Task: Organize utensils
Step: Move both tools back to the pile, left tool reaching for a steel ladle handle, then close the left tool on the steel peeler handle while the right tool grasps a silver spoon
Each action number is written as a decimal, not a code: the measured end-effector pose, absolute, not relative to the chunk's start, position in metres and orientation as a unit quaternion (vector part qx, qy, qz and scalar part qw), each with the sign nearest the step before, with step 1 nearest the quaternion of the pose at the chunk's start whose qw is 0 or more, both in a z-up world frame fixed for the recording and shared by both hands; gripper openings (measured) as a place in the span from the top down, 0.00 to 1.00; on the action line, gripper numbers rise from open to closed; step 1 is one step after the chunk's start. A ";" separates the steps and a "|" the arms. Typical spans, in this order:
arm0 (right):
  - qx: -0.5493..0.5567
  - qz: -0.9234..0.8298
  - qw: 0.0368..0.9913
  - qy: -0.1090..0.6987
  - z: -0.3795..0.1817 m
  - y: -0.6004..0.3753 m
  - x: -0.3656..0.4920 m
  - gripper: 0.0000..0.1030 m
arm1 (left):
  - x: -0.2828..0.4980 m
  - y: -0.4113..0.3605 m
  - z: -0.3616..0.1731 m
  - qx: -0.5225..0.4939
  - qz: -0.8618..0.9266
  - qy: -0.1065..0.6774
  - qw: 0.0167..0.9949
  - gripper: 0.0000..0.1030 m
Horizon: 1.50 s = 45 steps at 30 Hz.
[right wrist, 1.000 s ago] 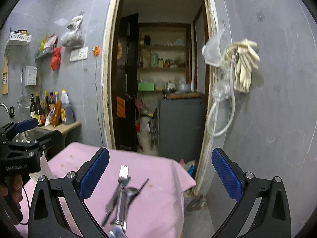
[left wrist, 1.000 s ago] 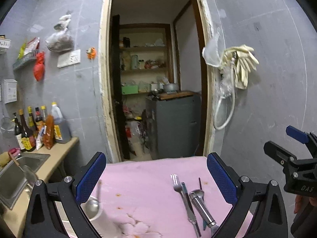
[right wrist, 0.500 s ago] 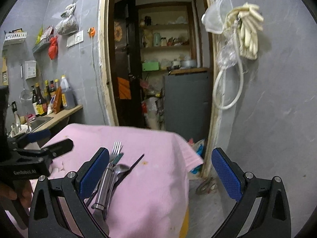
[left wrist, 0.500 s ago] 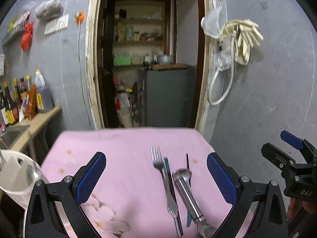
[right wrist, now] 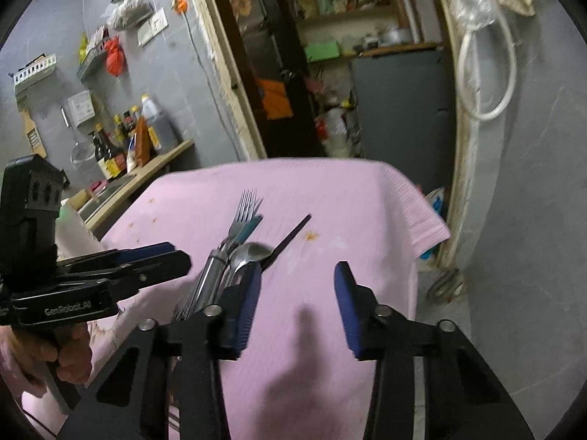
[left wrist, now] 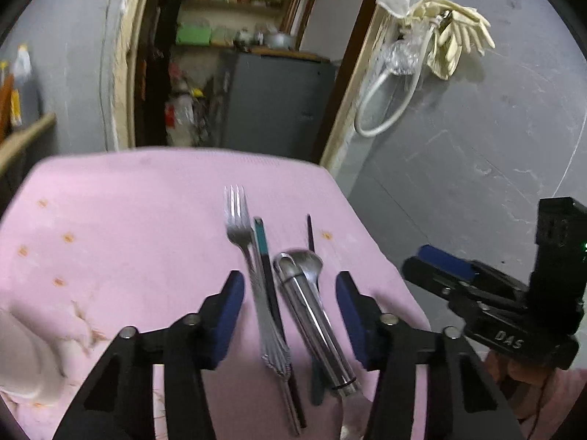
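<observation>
A fork (left wrist: 236,220), a teal-handled utensil (left wrist: 262,242), a spoon (left wrist: 304,264), a steel tube-like handle (left wrist: 319,330) and a thin dark stick (left wrist: 310,231) lie bunched on a pink cloth (left wrist: 128,238). My left gripper (left wrist: 290,311) hangs over them with its jaws closing. The utensils lie between the blue pads, which do not press on them. My right gripper (right wrist: 297,304) is to the right of the bunch. Its jaws are closing with only pink cloth (right wrist: 348,201) between them, and its left pad is next to the spoon (right wrist: 253,251). Each view also shows the other gripper, held by a hand.
A white container (left wrist: 22,352) stands at the cloth's left edge. Behind the table is a doorway with a grey cabinet (left wrist: 275,102). A counter with bottles (right wrist: 121,146) is at far left. A white hose and gloves (left wrist: 451,47) hang on the right wall. The cloth's right edge drops to the floor.
Both grippers have sunk toward the table and tilted down. Their jaws have narrowed from wide open. The utensil bunch now lies between the left gripper's fingers.
</observation>
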State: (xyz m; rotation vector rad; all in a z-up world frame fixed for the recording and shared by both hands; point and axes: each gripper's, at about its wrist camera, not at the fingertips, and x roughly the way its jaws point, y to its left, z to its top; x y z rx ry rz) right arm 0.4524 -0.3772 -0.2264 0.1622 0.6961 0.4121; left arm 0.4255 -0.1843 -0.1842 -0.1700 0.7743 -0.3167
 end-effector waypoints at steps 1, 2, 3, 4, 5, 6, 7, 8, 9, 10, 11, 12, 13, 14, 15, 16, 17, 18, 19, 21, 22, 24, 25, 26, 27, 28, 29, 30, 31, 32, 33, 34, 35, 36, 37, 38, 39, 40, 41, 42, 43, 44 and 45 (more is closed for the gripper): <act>0.077 0.204 0.914 0.341 -0.229 -0.375 0.454 0.67 | 0.428 -0.185 -0.186 -0.085 -0.156 0.381 0.908 0.59; 0.076 0.207 0.912 0.345 -0.232 -0.373 0.456 0.68 | 0.430 -0.186 -0.189 -0.087 -0.157 0.387 0.905 0.61; 0.074 0.211 0.910 0.349 -0.234 -0.371 0.458 0.68 | 0.433 -0.188 -0.192 -0.088 -0.160 0.393 0.901 0.63; 0.074 0.213 0.908 0.353 -0.235 -0.369 0.460 0.68 | 0.435 -0.190 -0.195 -0.090 -0.164 0.398 0.898 0.63; 0.073 0.215 0.907 0.355 -0.236 -0.368 0.462 0.68 | 0.437 -0.191 -0.197 -0.091 -0.167 0.403 0.895 0.63; 0.071 0.216 0.906 0.357 -0.238 -0.366 0.463 0.68 | 0.438 -0.193 -0.200 -0.091 -0.169 0.409 0.892 0.64; 0.069 0.218 0.905 0.360 -0.239 -0.364 0.464 0.68 | 0.440 -0.194 -0.202 -0.090 -0.169 0.414 0.890 0.66; 0.069 0.218 0.904 0.361 -0.237 -0.364 0.465 0.68 | 0.442 -0.196 -0.205 -0.088 -0.168 0.420 0.887 0.69; 0.068 0.220 0.903 0.363 -0.238 -0.363 0.466 0.68 | 0.444 -0.197 -0.207 -0.087 -0.169 0.426 0.885 0.71; 0.068 0.221 0.902 0.365 -0.238 -0.364 0.466 0.68 | 0.446 -0.198 -0.207 -0.086 -0.170 0.428 0.884 0.72; 0.068 0.224 0.900 0.367 -0.238 -0.364 0.468 0.68 | 0.447 -0.198 -0.207 -0.086 -0.170 0.431 0.882 0.75; 0.070 0.227 0.899 0.369 -0.238 -0.363 0.469 0.68 | 0.448 -0.198 -0.208 -0.087 -0.168 0.433 0.881 0.75; 0.071 0.232 0.896 0.372 -0.238 -0.361 0.470 0.68 | 0.449 -0.197 -0.207 -0.092 -0.167 0.433 0.881 0.76; 0.074 0.237 0.893 0.375 -0.238 -0.359 0.471 0.68 | 0.449 -0.194 -0.207 -0.095 -0.166 0.433 0.881 0.76; 0.077 0.242 0.891 0.377 -0.238 -0.359 0.472 0.68 | 0.449 -0.192 -0.206 -0.101 -0.166 0.434 0.880 0.77; 0.079 0.250 0.887 0.381 -0.238 -0.357 0.473 0.68 | 0.448 -0.190 -0.205 -0.105 -0.167 0.432 0.880 0.77; 0.079 0.254 0.884 0.385 -0.239 -0.354 0.474 0.68 | 0.446 -0.187 -0.203 -0.108 -0.167 0.430 0.881 0.77; 0.076 0.262 0.879 0.392 -0.241 -0.349 0.476 0.68 | 0.445 -0.185 -0.202 -0.109 -0.167 0.428 0.882 0.77; 0.073 0.268 0.874 0.398 -0.243 -0.344 0.478 0.68 | 0.445 -0.183 -0.201 -0.109 -0.165 0.426 0.883 0.77; 0.072 0.280 0.868 0.405 -0.247 -0.337 0.479 0.70 | 0.445 -0.178 -0.199 -0.108 -0.156 0.426 0.884 0.78; 0.072 0.286 0.864 0.409 -0.248 -0.333 0.480 0.73 | 0.444 -0.175 -0.199 -0.106 -0.148 0.428 0.885 0.79; 0.074 0.293 0.859 0.412 -0.249 -0.327 0.481 0.73 | 0.444 -0.167 -0.199 -0.108 -0.139 0.431 0.885 0.79; 0.076 0.296 0.858 0.413 -0.250 -0.326 0.481 0.73 | 0.444 -0.164 -0.200 -0.111 -0.137 0.432 0.885 0.79; 0.083 0.302 0.854 0.415 -0.250 -0.324 0.484 0.74 | 0.444 -0.160 -0.200 -0.114 -0.134 0.433 0.884 0.79; 0.088 0.305 0.852 0.417 -0.250 -0.323 0.486 0.75 | 0.444 -0.157 -0.201 -0.114 -0.132 0.434 0.884 0.80; 0.094 0.307 0.849 0.419 -0.251 -0.322 0.489 0.76 | 0.446 -0.155 -0.201 -0.112 -0.130 0.437 0.883 0.80; 0.100 0.309 0.846 0.423 -0.253 -0.321 0.493 0.76 | 0.446 -0.154 -0.203 -0.108 -0.126 0.442 0.881 0.80; 0.104 0.310 0.843 0.427 -0.254 -0.319 0.496 0.76 | 0.448 -0.152 -0.206 -0.106 -0.124 0.453 0.876 0.80; 0.111 0.311 0.839 0.432 -0.256 -0.319 0.500 0.77 | 0.448 -0.148 -0.209 -0.108 -0.125 0.458 0.873 0.80; 0.117 0.311 0.838 0.432 -0.257 -0.319 0.502 0.78 | 0.449 -0.145 -0.211 -0.114 -0.124 0.463 0.870 0.81; 0.130 0.311 0.835 0.435 -0.259 -0.320 0.506 0.78 | 0.449 -0.142 -0.211 -0.116 -0.125 0.464 0.869 0.81; 0.145 0.311 0.830 0.440 -0.260 -0.320 0.510 0.78 | 0.449 -0.140 -0.211 -0.119 -0.127 0.466 0.868 0.81; 0.158 0.309 0.827 0.443 -0.263 -0.321 0.514 0.78 | 0.450 -0.139 -0.211 -0.124 -0.129 0.468 0.866 0.81; 0.170 0.307 0.823 0.448 -0.266 -0.322 0.518 0.78 | 0.452 -0.138 -0.212 -0.127 -0.132 0.470 0.863 0.81; 0.180 0.306 0.819 0.452 -0.269 -0.322 0.521 0.78 | 0.452 -0.138 -0.213 -0.127 -0.134 0.472 0.862 0.81; 0.191 0.304 0.814 0.457 -0.272 -0.322 0.524 0.78 | 0.455 -0.137 -0.213 -0.126 -0.137 0.476 0.859 0.81; 0.201 0.303 0.810 0.461 -0.275 -0.320 0.528 0.78 | 0.458 -0.137 -0.215 -0.126 -0.141 0.483 0.855 0.79; 0.208 0.301 0.806 0.465 -0.277 -0.318 0.531 0.78 | 0.461 -0.136 -0.216 -0.127 -0.146 0.491 0.849 0.79; 0.210 0.298 0.804 0.470 -0.280 -0.316 0.530 0.80 | 0.463 -0.137 -0.216 -0.129 -0.147 0.493 0.848 0.79; 0.214 0.295 0.802 0.473 -0.282 -0.314 0.532 0.80 | 0.466 -0.138 -0.216 -0.128 -0.149 0.499 0.844 0.79; 0.218 0.294 0.800 0.476 -0.284 -0.312 0.531 0.81 | 0.468 -0.139 -0.217 -0.124 -0.151 0.502 0.843 0.79; 0.224 0.291 0.797 0.479 -0.285 -0.311 0.532 0.82 | 0.471 -0.141 -0.216 -0.118 -0.154 0.506 0.840 0.79; 0.230 0.292 0.792 0.485 -0.286 -0.310 0.533 0.83 | 0.473 -0.144 -0.215 -0.112 -0.156 0.511 0.838 0.79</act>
